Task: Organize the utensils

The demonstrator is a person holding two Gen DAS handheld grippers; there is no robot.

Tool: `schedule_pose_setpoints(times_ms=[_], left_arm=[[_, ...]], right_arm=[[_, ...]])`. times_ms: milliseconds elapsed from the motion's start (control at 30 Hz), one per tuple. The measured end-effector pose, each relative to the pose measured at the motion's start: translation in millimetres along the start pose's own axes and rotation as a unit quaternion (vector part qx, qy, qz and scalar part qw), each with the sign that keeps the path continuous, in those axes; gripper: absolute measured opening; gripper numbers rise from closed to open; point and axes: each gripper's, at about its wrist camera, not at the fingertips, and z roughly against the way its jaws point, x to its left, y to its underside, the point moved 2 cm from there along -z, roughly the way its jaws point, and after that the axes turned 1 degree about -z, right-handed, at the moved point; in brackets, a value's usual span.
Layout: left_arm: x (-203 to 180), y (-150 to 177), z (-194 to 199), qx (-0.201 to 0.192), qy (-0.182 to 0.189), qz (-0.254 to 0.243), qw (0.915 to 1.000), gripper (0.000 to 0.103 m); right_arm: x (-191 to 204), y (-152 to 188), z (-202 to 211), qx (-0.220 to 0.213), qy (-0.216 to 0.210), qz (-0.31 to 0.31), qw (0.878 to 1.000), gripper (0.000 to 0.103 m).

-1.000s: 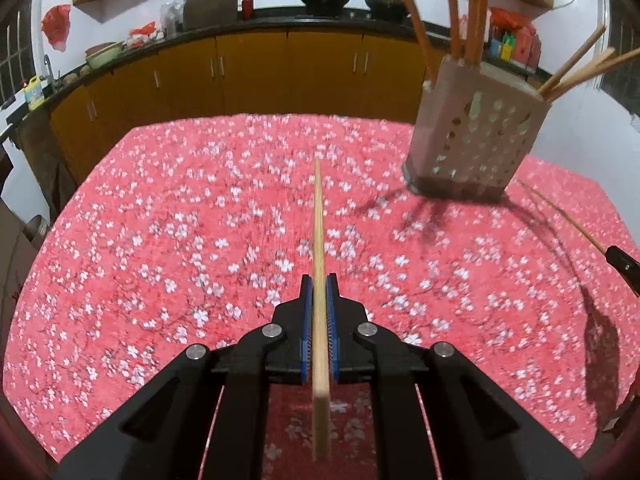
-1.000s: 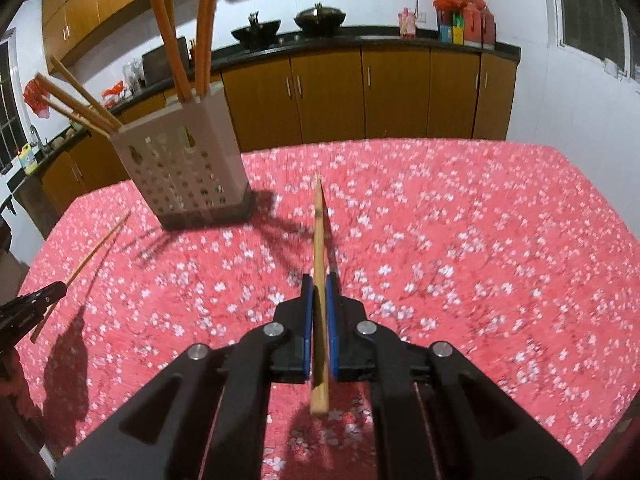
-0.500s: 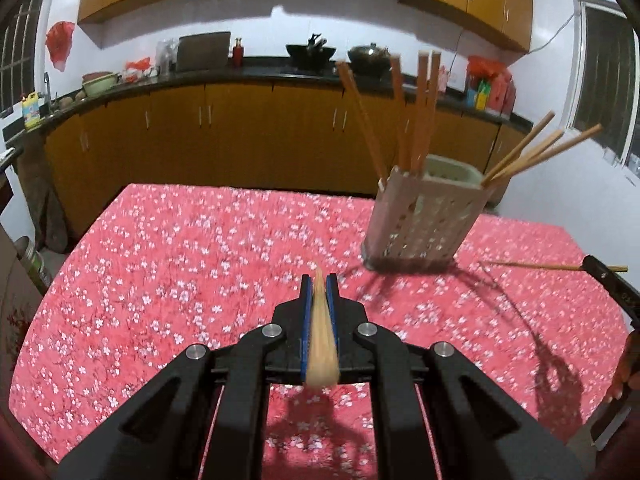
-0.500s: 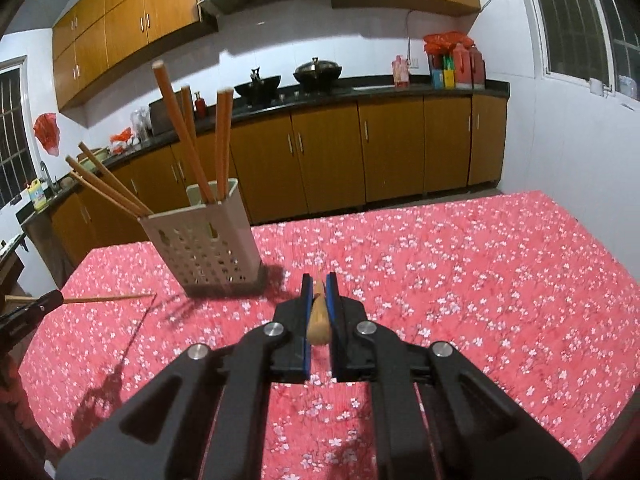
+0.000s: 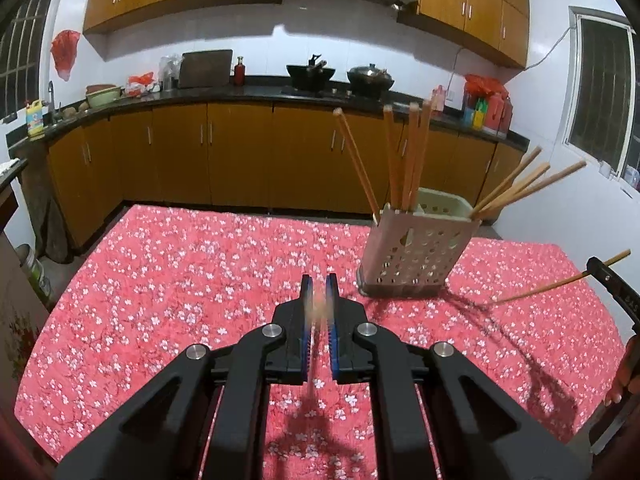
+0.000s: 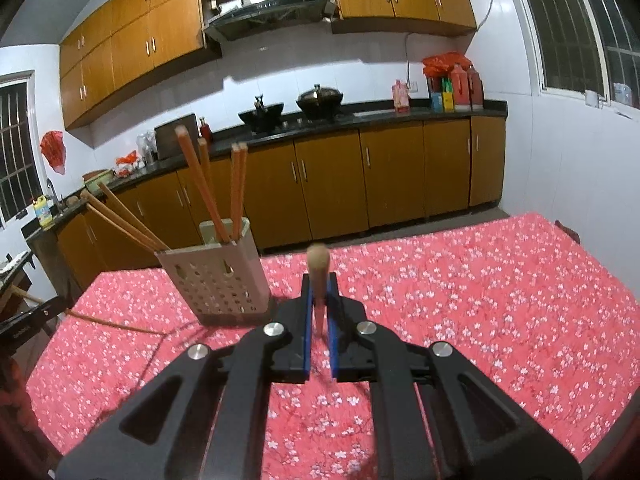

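Observation:
My left gripper (image 5: 319,280) is shut on a wooden chopstick (image 5: 318,314), which is blurred and seen nearly end-on between the blue pads. My right gripper (image 6: 319,278) is shut on another chopstick (image 6: 318,264), its round end pointing at the camera. Both hang above the red floral tablecloth (image 5: 180,280). The perforated grey utensil holder (image 5: 416,256) stands on the table ahead and to the right in the left wrist view; the same holder (image 6: 218,276) is ahead and to the left in the right wrist view. It holds several chopsticks. Each gripper shows at the other view's edge with its chopstick (image 5: 560,285).
Wooden kitchen cabinets and a dark counter (image 5: 240,92) with woks and bottles run behind the table. A window (image 6: 580,28) is on the right wall. A person's hand (image 5: 624,372) shows at the right edge. The tablecloth (image 6: 480,300) spreads wide to the right of the holder.
Both grippers rose and tipped upward, lifting their chopsticks off the cloth. The chopsticks went from lying lengthwise ahead to being seen almost end-on. More of the kitchen wall came into view.

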Motion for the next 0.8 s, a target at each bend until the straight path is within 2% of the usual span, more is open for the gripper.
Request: schedule_pose_setpoints(times_ms=[233, 367, 467, 567, 800], left_arm=[[-7, -23, 19, -0.034, 0.016, -0.004, 0.9993, 0.007], [-14, -32, 24, -0.051, 0.012, -0.021, 0.9984, 0.007], [-7, -24, 16, -0.035, 0.013, -0.021, 0.9991, 0.007], [0, 2, 5, -0.003, 0.025, -0.037, 0.9990, 0.007], [7, 74, -15, 0.081, 0.044, -0.025, 0.9954, 0.007]], right_arm=[[19, -32, 28, -0.035, -0.041, 0.007, 0.999, 0.008], [35, -47, 42, -0.056, -0.062, 0.022, 0.996, 0.008], [44, -49, 47, -0.065, -0.068, 0.038, 0.995, 0.008], [48, -45, 50, -0.068, -0.067, 0.051, 0.994, 0.008], [49, -35, 43, -0.052, -0.069, 0.043, 0.995, 0.008]])
